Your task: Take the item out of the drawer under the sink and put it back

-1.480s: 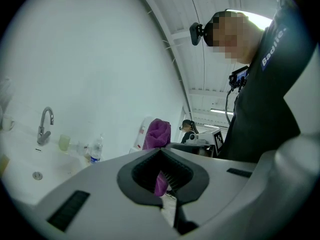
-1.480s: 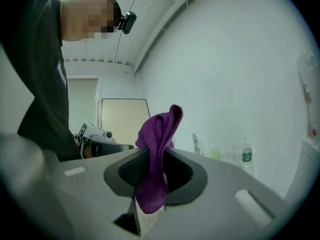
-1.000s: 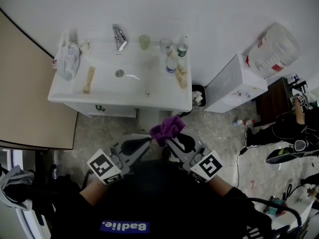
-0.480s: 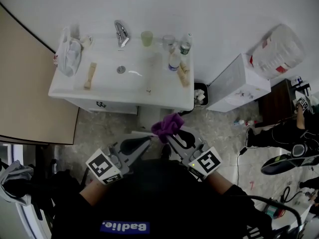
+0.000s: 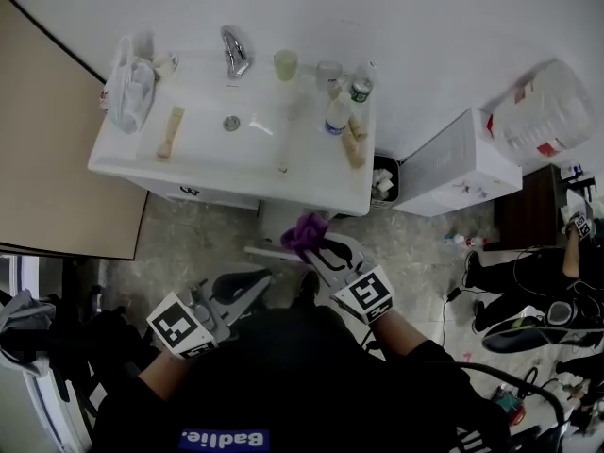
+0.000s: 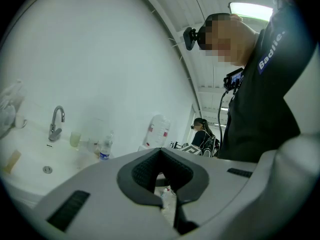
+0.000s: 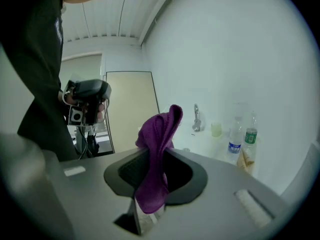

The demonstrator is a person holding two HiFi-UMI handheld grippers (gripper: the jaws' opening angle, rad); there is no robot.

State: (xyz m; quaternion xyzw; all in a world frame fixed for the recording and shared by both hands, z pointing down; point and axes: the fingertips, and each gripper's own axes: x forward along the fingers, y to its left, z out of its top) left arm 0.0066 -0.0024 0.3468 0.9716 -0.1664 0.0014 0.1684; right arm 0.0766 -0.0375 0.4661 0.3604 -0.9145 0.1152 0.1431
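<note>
Head view, looking steeply down. At the top left a white sink [image 5: 123,163] stands against the wall, with the vanity cabinet [image 5: 278,217] below it. Whether a drawer is open there cannot be told from here; only a pale edge shows just under the cabinet.

Lower left, the left gripper [image 5: 255,279] is held close to the person's body. Its jaws are pressed together at the tips with nothing between them, which the left gripper view confirms. In the earlier frames this gripper pointed in beside the cloth, its tips almost meeting the other gripper's. Now it has dropped back and to the left, well apart from the cloth.

To its right, a purple cloth [image 5: 304,232] hangs bunched in the air just in front of the cabinet, below the sink's front edge. The right gripper [image 5: 319,251] pinches it. In the right gripper view the jaws close on the cloth's middle, a fold standing up above them and a tail hanging down below. Compared with a second ago, this gripper has pushed forward, carrying the cloth closer to the cabinet, and the whole view has moved nearer the sink.

My reading is that the cloth is already out of the drawer and is now carried by the right gripper alone. The put-back half of the task seems to be starting, with the left gripper free to steady or shut the drawer.
</note>
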